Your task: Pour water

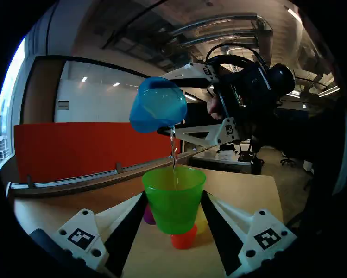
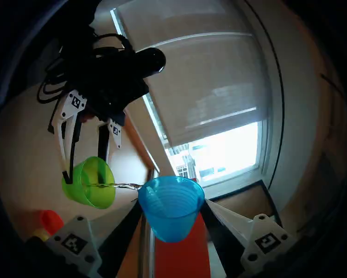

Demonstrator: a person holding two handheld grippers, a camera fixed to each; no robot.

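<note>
Pouring is under way. At lower centre of the left gripper view, the green cup [image 1: 174, 206] is gripped between the closed jaws of the left gripper [image 1: 173, 197], above the table [image 1: 247, 185]. At upper centre, the blue cup [image 1: 157, 104] is clamped by the right gripper [image 1: 165, 104] and tipped. 1 thin stream of water [image 1: 173, 148] is sent into the green cup. Next, the tilt is judged to need levelling before overfilling.

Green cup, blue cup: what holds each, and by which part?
The left tool clamps the green cup across its side wall near the rim; the right tool clamps the blue cup likewise.
</note>
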